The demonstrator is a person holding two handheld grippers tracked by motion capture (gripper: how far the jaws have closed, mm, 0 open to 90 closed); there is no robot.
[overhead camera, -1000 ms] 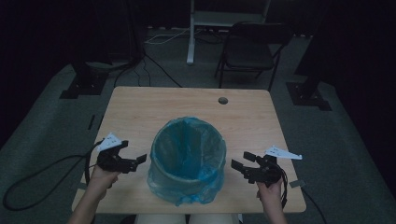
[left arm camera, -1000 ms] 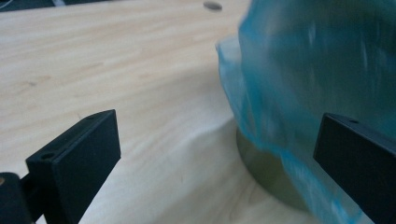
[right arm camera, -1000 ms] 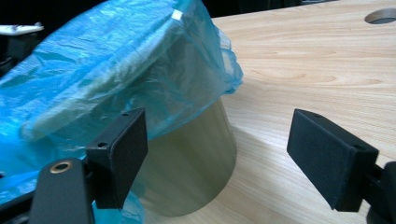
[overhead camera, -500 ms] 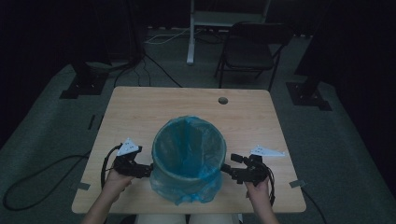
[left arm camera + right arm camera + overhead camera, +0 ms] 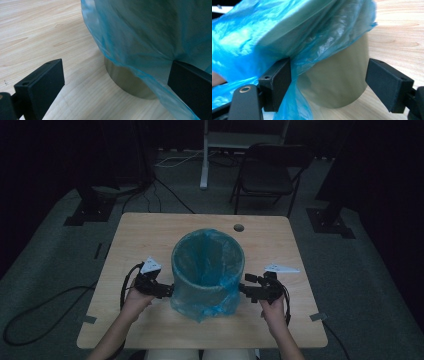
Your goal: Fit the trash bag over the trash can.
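The wooden bench carries a round bin near its middle, toward the person's side. A blue liner bag is folded over the bin's rim and hangs loosely down the outside wall, bunching lowest at the front.

The left gripper is held at the bin's left side, low down, and the right gripper at its right side, at about the same height, so the bin sits between the two.

In the left gripper view the jaws stand wide apart, released. The bin's bare metal base and the hanging edge of the bag lie in the gap, toward the far jaw. The bag's film drapes against that jaw, while the near jaw has only bare bench beside it.

In the right gripper view the jaws are also spread wide and grasp nothing. The bin's wall fills the gap between them. A fold of the bag hangs down over the inner face of the left-hand jaw and touches it. The right-hand jaw stands just beside the bin wall, apart from the film.

A small round hole lies in the bench beyond the bin.
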